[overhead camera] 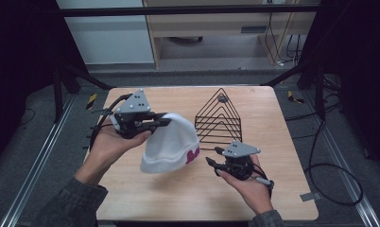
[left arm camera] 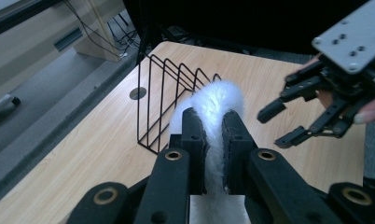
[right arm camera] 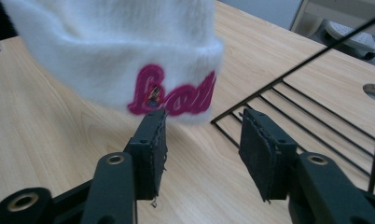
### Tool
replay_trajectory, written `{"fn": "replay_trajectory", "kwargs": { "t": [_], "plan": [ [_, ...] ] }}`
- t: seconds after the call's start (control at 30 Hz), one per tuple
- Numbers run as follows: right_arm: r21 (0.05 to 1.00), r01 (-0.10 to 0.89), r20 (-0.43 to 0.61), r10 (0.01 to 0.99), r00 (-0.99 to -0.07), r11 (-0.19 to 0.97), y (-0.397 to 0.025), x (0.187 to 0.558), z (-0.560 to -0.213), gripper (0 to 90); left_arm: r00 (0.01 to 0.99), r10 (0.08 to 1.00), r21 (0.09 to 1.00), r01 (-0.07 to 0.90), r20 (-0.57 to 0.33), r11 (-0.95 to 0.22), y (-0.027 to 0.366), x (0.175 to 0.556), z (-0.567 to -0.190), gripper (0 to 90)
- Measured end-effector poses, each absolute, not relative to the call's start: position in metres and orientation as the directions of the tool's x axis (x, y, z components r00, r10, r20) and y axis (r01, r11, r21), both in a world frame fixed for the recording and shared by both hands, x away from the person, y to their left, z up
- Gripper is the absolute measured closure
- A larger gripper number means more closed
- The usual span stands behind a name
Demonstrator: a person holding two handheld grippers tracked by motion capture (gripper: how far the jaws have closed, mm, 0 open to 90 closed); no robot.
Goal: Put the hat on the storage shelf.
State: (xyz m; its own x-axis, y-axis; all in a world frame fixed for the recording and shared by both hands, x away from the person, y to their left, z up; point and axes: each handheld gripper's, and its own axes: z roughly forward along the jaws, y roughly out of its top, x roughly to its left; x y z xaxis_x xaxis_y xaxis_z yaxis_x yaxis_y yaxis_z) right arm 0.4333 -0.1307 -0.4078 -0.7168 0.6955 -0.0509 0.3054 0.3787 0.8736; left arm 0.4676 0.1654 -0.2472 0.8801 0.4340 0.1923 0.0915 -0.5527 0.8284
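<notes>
A white fuzzy beanie [overhead camera: 170, 144] with pink lettering [right arm camera: 174, 95] on its cuff hangs above the table. My left gripper [overhead camera: 163, 119] is shut on its crown, and white fabric [left arm camera: 215, 140] is pinched between the black jaws. The beanie's cuff [right arm camera: 129, 79] dangles just above the wood, in front of my right gripper [right arm camera: 202, 154]. My right gripper [overhead camera: 215, 157] is open and holds nothing; it sits right of the hat's cuff, near the front of a black wire rack [overhead camera: 220, 118]. In the left gripper view the right gripper [left arm camera: 281, 123] stands open at the right.
The black wire rack [left arm camera: 169, 98] stands on the wooden table [overhead camera: 273, 123] at the centre back, with a round cable hole [overhead camera: 221, 98] behind it. Cables [overhead camera: 330, 175] lie on the floor to the right. Metal rails run along both table sides.
</notes>
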Motion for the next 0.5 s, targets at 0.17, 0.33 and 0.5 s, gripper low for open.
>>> {"fn": "replay_trajectory", "kwargs": {
  "t": [0.17,0.33,0.5],
  "plan": [
    [0.883,0.309,-0.003,0.663,-0.749,0.353,-0.121,0.446,-0.404,37.7,0.895,0.392,0.823,0.052,0.213,-0.566,0.158,0.46,-0.241,81.8],
    [0.868,0.286,-0.025,0.612,-0.791,0.405,-0.113,0.452,-0.401,37.2,0.904,0.375,0.825,0.047,0.204,-0.563,0.151,0.46,-0.243,81.9],
    [0.851,0.271,-0.018,0.542,-0.84,0.449,-0.107,0.454,-0.404,59.1,0.914,0.368,0.835,0.062,0.174,-0.547,0.147,0.468,-0.249,82.0]
  ]
}}
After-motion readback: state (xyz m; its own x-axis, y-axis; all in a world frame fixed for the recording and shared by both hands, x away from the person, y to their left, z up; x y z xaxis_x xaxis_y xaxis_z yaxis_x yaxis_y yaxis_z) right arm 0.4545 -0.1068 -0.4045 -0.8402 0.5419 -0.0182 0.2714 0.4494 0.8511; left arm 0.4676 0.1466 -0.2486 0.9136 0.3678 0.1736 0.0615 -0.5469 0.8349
